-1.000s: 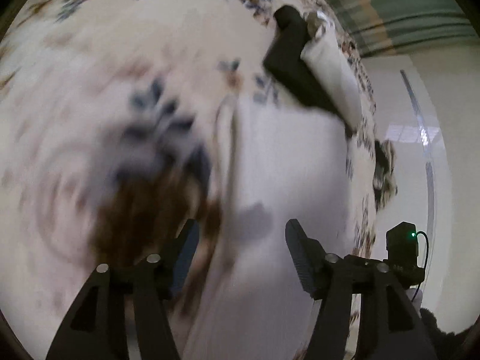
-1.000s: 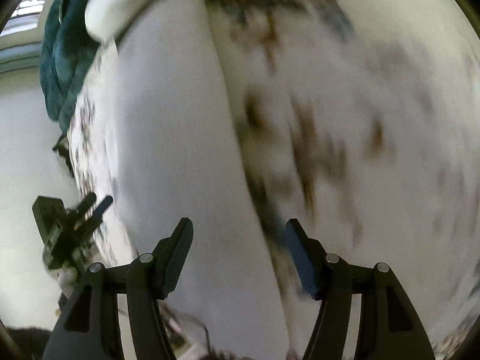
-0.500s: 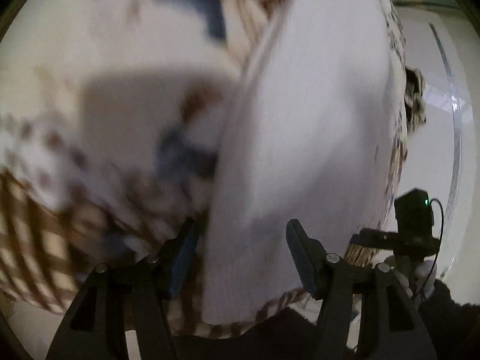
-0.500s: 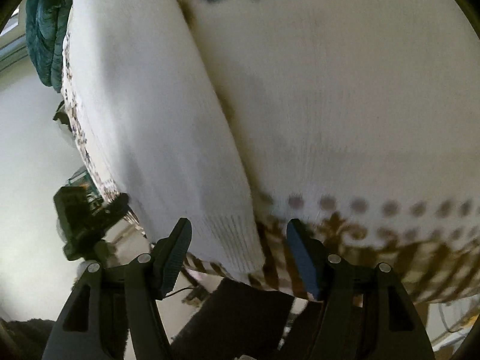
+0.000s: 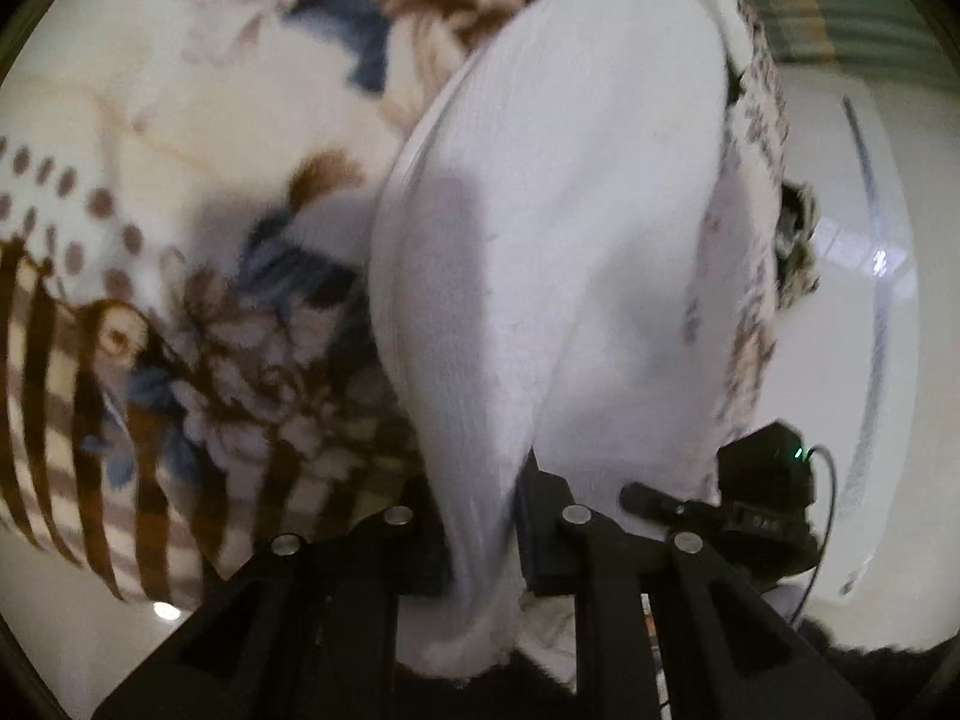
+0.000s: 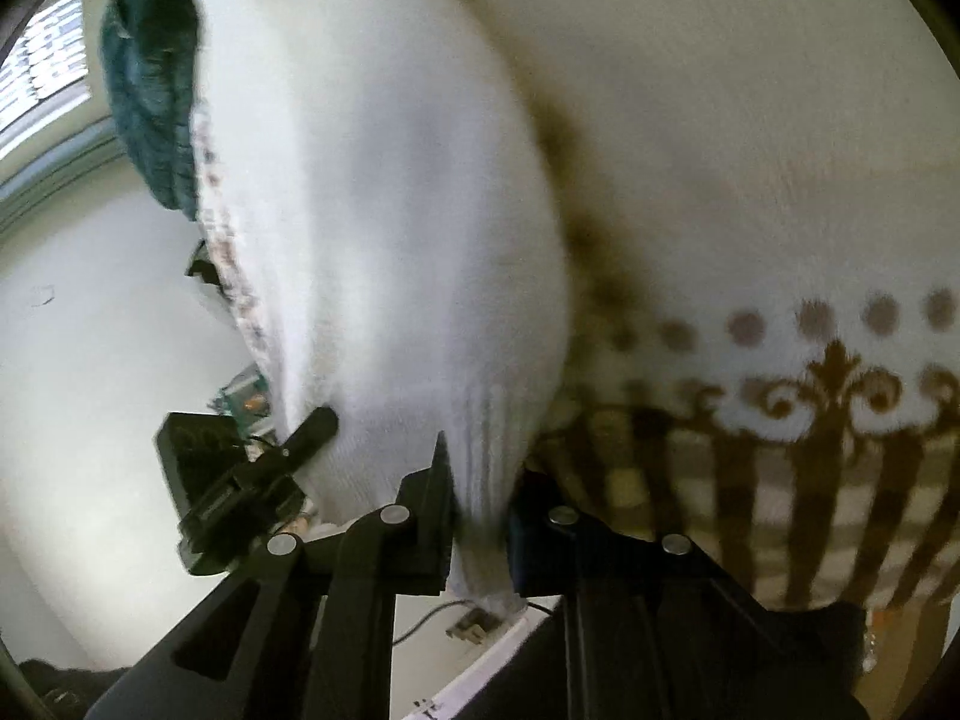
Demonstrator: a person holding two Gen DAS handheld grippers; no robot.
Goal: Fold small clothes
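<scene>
A white knit garment (image 5: 540, 228) lies on a floral and striped blanket (image 5: 180, 276), reaching away from me. My left gripper (image 5: 483, 540) is shut on the garment's near edge, with cloth bunched between the jaws. In the right wrist view the same white garment (image 6: 384, 228) runs up the left half of the frame. My right gripper (image 6: 480, 534) is shut on its ribbed near hem. Each gripper shows in the other's view: the right one (image 5: 756, 498) at the lower right, the left one (image 6: 240, 480) at the lower left.
The blanket (image 6: 780, 180) has a brown striped and dotted border at its near edge. A dark teal cloth (image 6: 150, 108) lies at the far end, upper left. White floor (image 5: 840, 300) lies beside the blanket to the right.
Both grippers were open over the garment's near edge. Both have now closed on that edge, one at each side.
</scene>
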